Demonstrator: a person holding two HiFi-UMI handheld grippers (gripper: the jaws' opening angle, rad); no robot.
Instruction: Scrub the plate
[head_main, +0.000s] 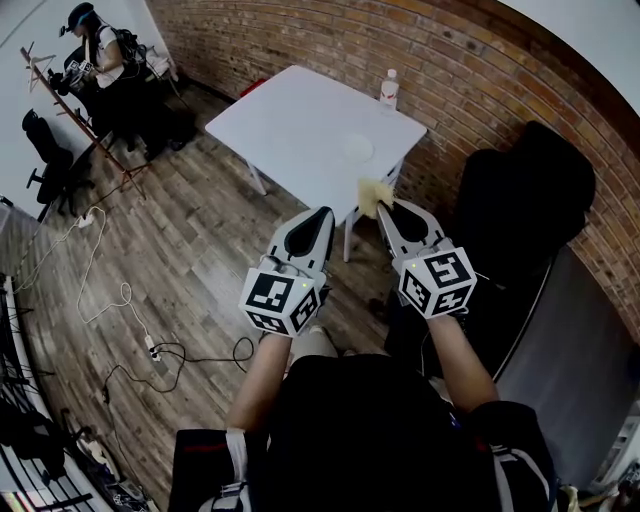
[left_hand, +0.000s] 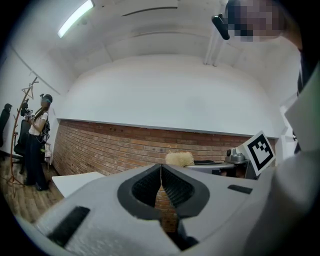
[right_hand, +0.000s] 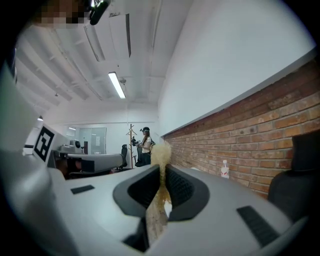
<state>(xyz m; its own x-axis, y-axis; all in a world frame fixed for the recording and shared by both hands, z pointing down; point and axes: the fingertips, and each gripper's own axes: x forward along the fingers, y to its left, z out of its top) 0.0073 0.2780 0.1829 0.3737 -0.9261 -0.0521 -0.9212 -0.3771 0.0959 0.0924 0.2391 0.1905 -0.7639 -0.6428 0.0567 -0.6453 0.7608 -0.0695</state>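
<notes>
Plainly, the scrubbing has not begun: the plate (head_main: 357, 148), a pale round shape barely distinct from the top it lies on, sits toward the right side of the white table (head_main: 280, 115). Both grippers are held level in front of the person, well short of it. The right gripper (right_hand: 162, 176) is the one made ready, its jaws clamped on a yellowish sponge (head_main: 373, 193) whose fluffy end sticks out past the tips. The left gripper (left_hand: 160, 174) is closed tight with nothing between its ribbed pads. Judging from that, the tool is in hand and everything else is left: reaching the table, bringing the sponge down on the plate, perhaps steadying the plate with the free gripper, and the rubbing itself. Whether the plate is dirty or wet cannot be told from this far off. The tabletop is smooth and otherwise bare save for a small bottle (head_main: 389, 88) standing at its far edge by the brick wall (head_main: 470, 60). A black chair (head_main: 520, 195) stands near the table's right corner. The floor (head_main: 190, 250) is wood-patterned planks with white and black cables (head_main: 120, 300) trailing across it. In the far corner a second person (head_main: 100, 55) stands beside a wooden coat stand (left_hand: 25, 100), under a white ceiling with strip lights.
</notes>
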